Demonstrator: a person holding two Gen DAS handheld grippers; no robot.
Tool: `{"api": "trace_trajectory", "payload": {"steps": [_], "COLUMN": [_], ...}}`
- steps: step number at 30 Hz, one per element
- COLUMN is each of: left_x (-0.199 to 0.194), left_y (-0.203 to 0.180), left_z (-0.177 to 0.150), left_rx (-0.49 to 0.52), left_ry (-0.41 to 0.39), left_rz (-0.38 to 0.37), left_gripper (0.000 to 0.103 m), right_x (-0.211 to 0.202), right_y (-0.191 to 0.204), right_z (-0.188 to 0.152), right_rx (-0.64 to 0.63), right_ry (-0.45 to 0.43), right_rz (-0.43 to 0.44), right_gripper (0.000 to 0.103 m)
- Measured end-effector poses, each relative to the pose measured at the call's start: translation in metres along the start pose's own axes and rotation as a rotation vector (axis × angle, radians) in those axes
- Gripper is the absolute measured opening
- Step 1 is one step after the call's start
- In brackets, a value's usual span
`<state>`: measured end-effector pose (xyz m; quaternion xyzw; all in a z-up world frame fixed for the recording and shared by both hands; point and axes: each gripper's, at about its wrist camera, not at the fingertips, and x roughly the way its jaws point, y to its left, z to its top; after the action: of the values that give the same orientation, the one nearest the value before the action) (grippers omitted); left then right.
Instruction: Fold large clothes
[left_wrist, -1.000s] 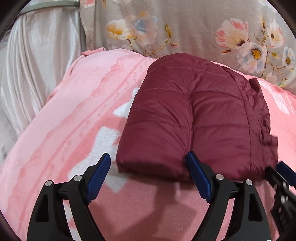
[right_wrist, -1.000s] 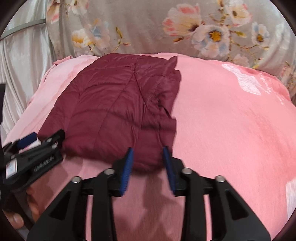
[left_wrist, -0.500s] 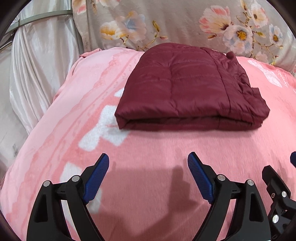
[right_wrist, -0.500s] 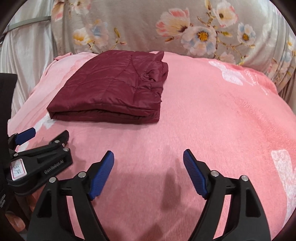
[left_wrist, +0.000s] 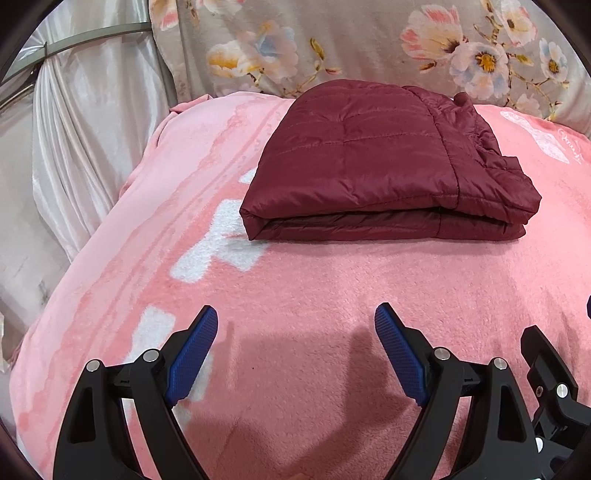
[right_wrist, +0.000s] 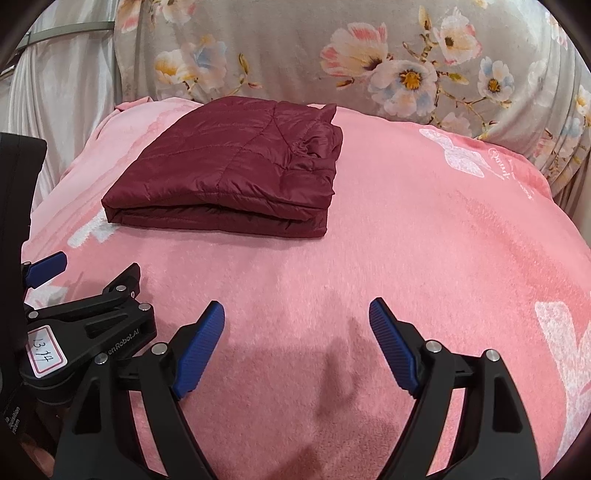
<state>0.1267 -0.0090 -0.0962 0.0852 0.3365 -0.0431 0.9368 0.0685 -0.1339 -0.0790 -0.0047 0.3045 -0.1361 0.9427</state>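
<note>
A maroon quilted jacket (left_wrist: 376, 166) lies folded in a thick rectangle on the pink blanket (left_wrist: 332, 295), with its folded edge facing me. It also shows in the right wrist view (right_wrist: 236, 173), at the far left of the blanket. My left gripper (left_wrist: 295, 328) is open and empty, low over the blanket, well short of the jacket. My right gripper (right_wrist: 297, 317) is open and empty too, near the front. The left gripper's body (right_wrist: 85, 325) shows at the left of the right wrist view.
A grey floral cloth (right_wrist: 369, 55) hangs behind the blanket (right_wrist: 424, 229). A pale satin curtain (left_wrist: 81, 122) and a metal rail (left_wrist: 92, 38) stand at the left. The blanket drops off at its left edge.
Both grippers have pulled back from the jacket's near edge. The right gripper has let go of the jacket and opened. The jacket stays folded on the blanket.
</note>
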Motion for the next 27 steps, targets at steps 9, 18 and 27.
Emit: {"api": "trace_trajectory", "payload": {"steps": [9,18,27], "left_x": [0.0017,0.0005,-0.0004], "left_y": [-0.0016,-0.0017,-0.002], "left_z": [0.0003,0.0007,0.0004], "left_rx": [0.007,0.002,0.002], "left_ry": [0.009,0.002,0.001], "left_rz": [0.009,0.005,0.006], "left_gripper": [0.085,0.085,0.085], "right_x": [0.0054,0.004,0.0037], "right_y": [-0.0039,-0.0024,-0.0034], "right_z": [0.0031,0.0032,0.0026], "right_rx": [0.005,0.007,0.005], "right_ry": [0.017,0.007,0.007], "right_rz": [0.005,0.001,0.002], "right_gripper": [0.078,0.078,0.078]}}
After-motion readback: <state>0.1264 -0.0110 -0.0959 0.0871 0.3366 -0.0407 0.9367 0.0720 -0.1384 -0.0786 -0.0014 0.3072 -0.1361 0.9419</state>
